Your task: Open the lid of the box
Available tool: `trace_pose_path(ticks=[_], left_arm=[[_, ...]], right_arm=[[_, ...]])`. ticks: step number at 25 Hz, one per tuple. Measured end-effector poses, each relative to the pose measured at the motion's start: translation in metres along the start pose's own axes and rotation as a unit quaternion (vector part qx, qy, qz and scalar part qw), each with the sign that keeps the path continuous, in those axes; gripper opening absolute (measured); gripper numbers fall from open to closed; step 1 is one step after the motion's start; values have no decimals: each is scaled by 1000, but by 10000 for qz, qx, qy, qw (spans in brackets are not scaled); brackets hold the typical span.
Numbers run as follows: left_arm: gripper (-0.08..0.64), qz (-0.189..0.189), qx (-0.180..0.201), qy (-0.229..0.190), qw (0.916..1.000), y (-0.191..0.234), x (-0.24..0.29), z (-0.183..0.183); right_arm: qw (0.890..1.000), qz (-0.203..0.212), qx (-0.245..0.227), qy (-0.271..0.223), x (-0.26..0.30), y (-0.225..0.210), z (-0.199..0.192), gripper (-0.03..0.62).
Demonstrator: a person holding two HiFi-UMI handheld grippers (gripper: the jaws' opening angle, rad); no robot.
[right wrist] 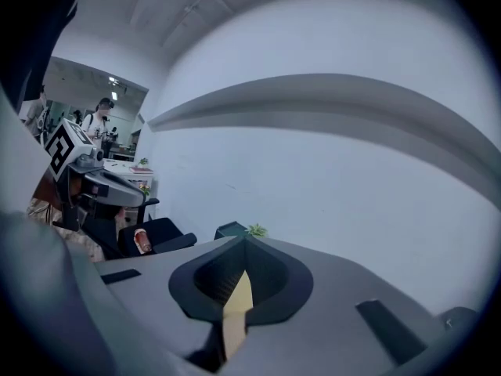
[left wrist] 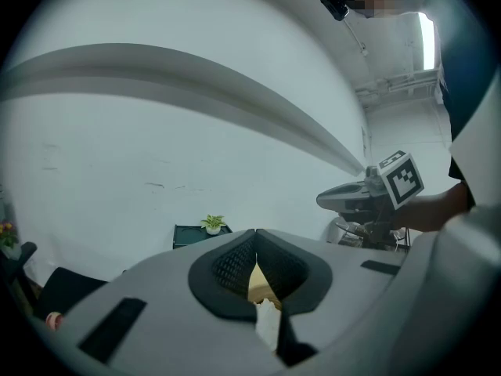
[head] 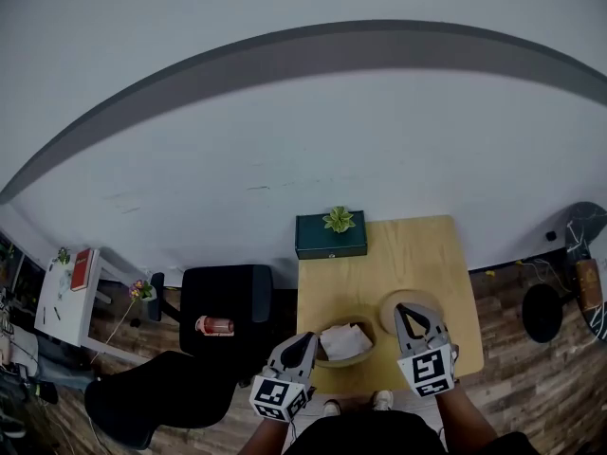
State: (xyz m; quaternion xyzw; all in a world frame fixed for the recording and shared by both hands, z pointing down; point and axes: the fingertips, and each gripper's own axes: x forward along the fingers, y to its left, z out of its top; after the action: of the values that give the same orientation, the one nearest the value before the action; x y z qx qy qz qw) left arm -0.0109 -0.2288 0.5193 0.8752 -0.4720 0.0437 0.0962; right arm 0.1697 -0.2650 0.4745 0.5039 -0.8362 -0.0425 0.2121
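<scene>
Far to the left stood a white side table [head: 59,313] with a red book [head: 82,268] lying on it, and nearer in a black chair [head: 228,292] with a red can [head: 215,325] on its seat. The left gripper [head: 308,337] hung over the near left corner of the light wooden table [head: 417,254], just left of the round box [head: 356,321]. Its jaws were drawn together tip to tip, with nothing caught between them. Through the hollow behind the tips, its own view showed only the tabletop and a scrap of white. The round box sat at the table's near edge between the two grippers, its top open and crumpled white paper [head: 346,342] showing inside. Back at the table's far left corner, against the white wall, lay a dark green case [head: 330,239] with a small potted plant [head: 339,220] on top. The lid [head: 387,313] lay flat on the table just right of the round box, apart from it. The right gripper [head: 403,308] was poised over the lid, and I could not tell whether it touched. Its jaws were closed right up and held nothing, only pale wood colour showing behind the tips. On the wood floor beyond the table's right side stood a black round stool [head: 542,311].
</scene>
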Motion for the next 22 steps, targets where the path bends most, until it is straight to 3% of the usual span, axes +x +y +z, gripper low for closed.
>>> trace_pose_path(ticks=[8, 14, 22], left_arm=[[18, 28, 56, -35, 10000, 1, -6, 5], [18, 47, 60, -7, 10000, 1, -9, 3], [18, 24, 96, 40, 9999, -1, -10, 0]], right_arm=[[9990, -224, 336, -213, -11, -2, 9, 18], [9990, -296, 93, -310, -12, -3, 16, 18], [9982, -232, 150, -526, -14, -2, 33, 18]])
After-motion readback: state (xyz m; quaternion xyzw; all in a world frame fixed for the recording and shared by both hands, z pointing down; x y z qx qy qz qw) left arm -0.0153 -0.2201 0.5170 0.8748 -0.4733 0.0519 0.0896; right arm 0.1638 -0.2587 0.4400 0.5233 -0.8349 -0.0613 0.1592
